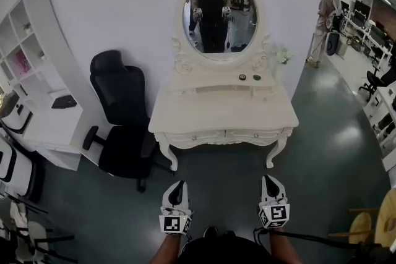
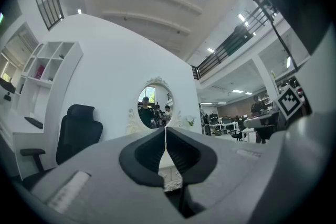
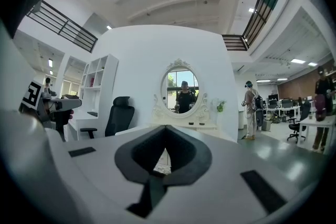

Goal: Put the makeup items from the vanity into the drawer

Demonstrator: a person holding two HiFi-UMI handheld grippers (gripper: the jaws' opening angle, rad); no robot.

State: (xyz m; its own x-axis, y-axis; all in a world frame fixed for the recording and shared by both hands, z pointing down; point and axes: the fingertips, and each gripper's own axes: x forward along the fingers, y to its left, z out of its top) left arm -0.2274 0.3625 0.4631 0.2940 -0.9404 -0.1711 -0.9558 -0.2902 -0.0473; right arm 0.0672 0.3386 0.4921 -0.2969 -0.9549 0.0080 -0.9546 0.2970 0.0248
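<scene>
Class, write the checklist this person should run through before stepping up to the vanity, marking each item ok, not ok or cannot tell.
1. Left gripper free to grasp: jaws together, nothing between them: ok.
2. Right gripper free: jaws together, empty: ok.
3. Makeup items found: two small dark ones on the vanity back shelf: ok.
4. Drawer open to receive them: the front drawers look shut: not ok.
5. Vanity within reach: it stands well ahead of both grippers: not ok.
6. Way ahead: office chair stands off to the left, bare floor between: ok.
</scene>
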